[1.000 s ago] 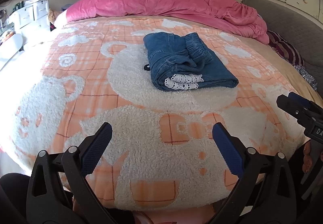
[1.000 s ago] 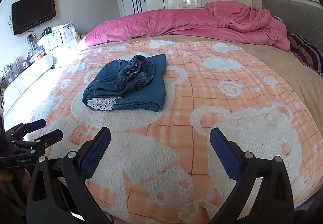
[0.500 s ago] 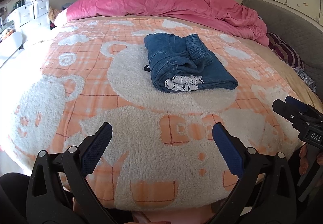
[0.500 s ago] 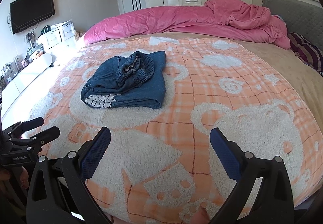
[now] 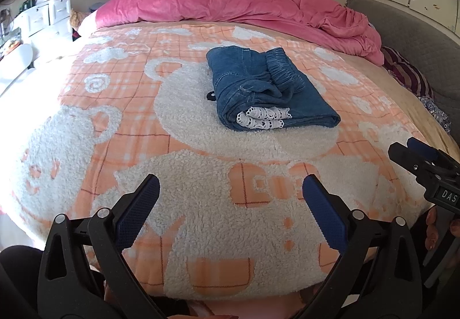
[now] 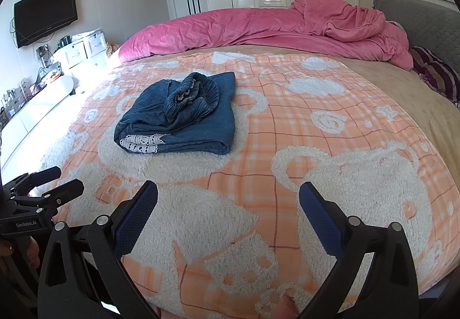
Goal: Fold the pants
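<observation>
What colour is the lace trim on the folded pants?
White, against blue denim pants; the lace trim shows best in the left wrist view.

Pants [image 5: 267,89] on blanket [image 5: 201,181]

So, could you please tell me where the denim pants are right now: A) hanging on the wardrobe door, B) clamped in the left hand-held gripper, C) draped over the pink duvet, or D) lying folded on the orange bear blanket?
D: the folded pants rest on the blanket, and both hand-held grippers are open, clear of them.
</observation>
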`<state>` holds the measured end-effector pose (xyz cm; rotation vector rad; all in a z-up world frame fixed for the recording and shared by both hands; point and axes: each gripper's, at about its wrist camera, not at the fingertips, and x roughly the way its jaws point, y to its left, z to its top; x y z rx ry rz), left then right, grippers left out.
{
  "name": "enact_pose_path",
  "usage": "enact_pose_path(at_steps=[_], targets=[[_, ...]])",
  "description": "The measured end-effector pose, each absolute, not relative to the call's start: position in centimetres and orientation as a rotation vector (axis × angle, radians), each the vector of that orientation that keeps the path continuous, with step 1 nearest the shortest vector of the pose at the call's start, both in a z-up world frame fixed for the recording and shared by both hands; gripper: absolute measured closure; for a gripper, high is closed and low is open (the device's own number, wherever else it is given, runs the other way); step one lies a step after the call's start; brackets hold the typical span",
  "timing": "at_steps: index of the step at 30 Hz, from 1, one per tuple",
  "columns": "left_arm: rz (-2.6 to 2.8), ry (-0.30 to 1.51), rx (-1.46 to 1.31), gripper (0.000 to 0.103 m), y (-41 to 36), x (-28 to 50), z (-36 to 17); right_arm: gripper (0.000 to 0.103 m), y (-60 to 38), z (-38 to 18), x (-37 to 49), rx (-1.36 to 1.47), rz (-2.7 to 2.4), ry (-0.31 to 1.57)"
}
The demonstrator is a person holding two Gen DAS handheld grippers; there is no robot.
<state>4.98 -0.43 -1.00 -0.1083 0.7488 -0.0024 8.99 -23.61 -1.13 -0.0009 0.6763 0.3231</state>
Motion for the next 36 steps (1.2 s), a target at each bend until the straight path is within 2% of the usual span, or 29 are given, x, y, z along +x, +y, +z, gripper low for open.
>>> enact_pose_path(at_steps=[36], targets=[[0.023, 0.765, -0.104, 0.009, -0.66, 4.90, -1.24, 0.005, -23.65, -1.25, 9.10, -0.005, 0.321, 0.679]])
